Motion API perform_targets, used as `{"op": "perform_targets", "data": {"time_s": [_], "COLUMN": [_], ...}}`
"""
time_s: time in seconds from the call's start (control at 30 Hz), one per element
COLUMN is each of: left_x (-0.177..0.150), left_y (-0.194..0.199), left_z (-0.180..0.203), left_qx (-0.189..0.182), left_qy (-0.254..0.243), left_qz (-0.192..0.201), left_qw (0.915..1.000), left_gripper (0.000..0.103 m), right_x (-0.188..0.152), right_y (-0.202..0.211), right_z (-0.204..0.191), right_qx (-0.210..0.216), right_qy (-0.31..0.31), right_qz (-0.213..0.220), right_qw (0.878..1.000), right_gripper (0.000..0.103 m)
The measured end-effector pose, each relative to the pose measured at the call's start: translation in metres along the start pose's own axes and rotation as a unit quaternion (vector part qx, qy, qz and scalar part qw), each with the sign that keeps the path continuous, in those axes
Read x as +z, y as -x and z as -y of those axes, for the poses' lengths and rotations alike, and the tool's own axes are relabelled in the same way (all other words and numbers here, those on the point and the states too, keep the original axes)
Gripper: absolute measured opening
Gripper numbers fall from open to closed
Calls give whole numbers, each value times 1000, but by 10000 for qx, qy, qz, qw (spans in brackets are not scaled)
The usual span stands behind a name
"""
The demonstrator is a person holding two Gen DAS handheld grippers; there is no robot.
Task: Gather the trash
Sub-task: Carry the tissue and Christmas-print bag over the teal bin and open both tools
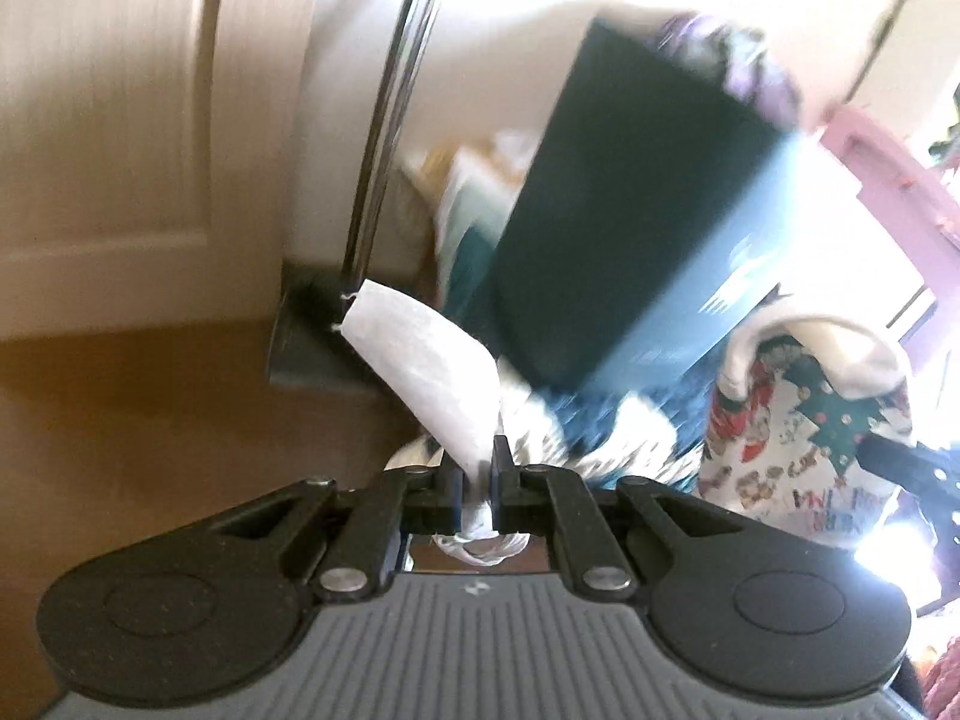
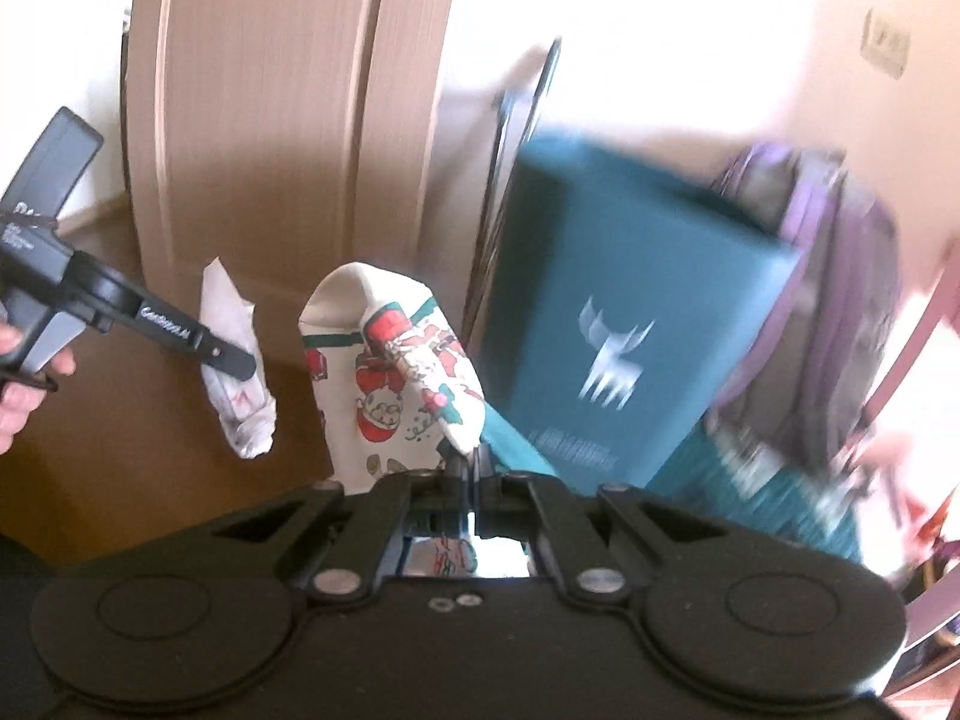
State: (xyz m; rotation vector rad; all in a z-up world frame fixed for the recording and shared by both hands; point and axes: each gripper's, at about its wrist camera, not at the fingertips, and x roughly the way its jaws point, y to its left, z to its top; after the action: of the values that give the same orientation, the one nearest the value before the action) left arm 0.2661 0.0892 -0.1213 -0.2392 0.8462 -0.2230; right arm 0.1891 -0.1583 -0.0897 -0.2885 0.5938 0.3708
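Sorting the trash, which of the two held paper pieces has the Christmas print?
The one in the right hand-held gripper: the Santa-printed paper. The left hand-held gripper holds plain white paper.

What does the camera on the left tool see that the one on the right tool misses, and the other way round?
Only the left view shows its own jaws pinching the white paper up close, and a pink frame at the right.

Only the right view shows the deer logo on the box, a hand holding the left gripper, and a wall socket.

Both show the teal box, the Christmas-print cloth and the wooden door.
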Motion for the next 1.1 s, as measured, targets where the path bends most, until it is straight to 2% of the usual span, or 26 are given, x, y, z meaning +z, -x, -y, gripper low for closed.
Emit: {"op": "perform_targets", "data": {"time_s": [0.33, 0.47, 0.57, 0.67, 0.8, 0.93, 1.1], "left_x": [77, 113, 137, 160, 184, 195, 206], "left_y": [83, 109, 114, 113, 90, 67, 17], "left_z": [78, 109, 130, 151, 173, 191, 198], "left_qx": [-168, -240, -322, -363, -346, -308, -175], "left_qy": [-589, -878, -927, -1011, -1099, -1183, -1201], "left_qz": [947, 1291, 1419, 1527, 1592, 1490, 1144], "left_qw": [9936, 9874, 9850, 9824, 9805, 9813, 9860], "left_gripper": [8, 8, 8, 8, 8, 8, 8], "right_x": [79, 112, 136, 159, 181, 187, 182], "right_y": [60, 67, 72, 70, 55, 27, -16], "right_z": [44, 64, 84, 102, 121, 138, 157], "right_qx": [-558, -831, -1021, -1248, -1459, -1508, -1308], "right_qy": [13, 38, -65, -176, -308, -414, -688], "right_qz": [1120, 1460, 1639, 1754, 1808, 1702, 1425], "right_qw": [9921, 9858, 9812, 9764, 9722, 9729, 9787], "right_gripper": [0, 0, 0, 0, 0, 0, 0]}}
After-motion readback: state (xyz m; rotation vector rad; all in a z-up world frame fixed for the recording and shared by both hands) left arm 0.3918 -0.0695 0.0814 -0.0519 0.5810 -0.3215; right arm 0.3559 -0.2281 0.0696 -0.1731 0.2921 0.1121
